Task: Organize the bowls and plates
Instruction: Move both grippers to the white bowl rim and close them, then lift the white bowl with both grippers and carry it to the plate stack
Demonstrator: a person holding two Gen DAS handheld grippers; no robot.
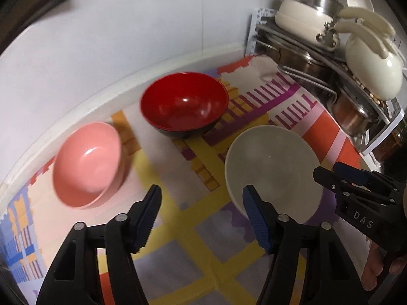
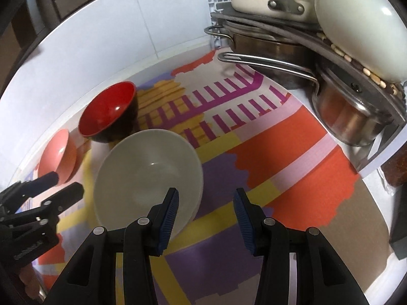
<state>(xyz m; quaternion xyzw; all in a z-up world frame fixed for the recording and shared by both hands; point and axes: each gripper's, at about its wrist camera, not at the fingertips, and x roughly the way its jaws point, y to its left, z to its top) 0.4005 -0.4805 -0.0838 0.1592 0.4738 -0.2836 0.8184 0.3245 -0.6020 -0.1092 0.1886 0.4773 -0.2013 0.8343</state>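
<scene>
Three bowls rest on a colourful patterned mat [image 1: 201, 218]. A pink bowl [image 1: 87, 164] sits at the left, a red bowl with a black outside [image 1: 184, 101] behind the middle, and a pale grey-white bowl [image 1: 273, 171] at the right. My left gripper [image 1: 202, 194] is open above the mat between the pink and white bowls, holding nothing. In the right wrist view the right gripper [image 2: 206, 198] is open just over the near right rim of the white bowl [image 2: 148, 172], with the red bowl [image 2: 108, 109] and pink bowl [image 2: 58, 155] beyond. The right gripper [image 1: 328, 171] also shows at the left view's edge.
A metal rack [image 1: 328, 58] at the back right holds steel pots [image 2: 348, 117] and cream cookware [image 1: 302, 15]. A white tiled wall [image 1: 101, 38] borders the counter behind the bowls. The left gripper [image 2: 61, 185] shows at the right view's left edge.
</scene>
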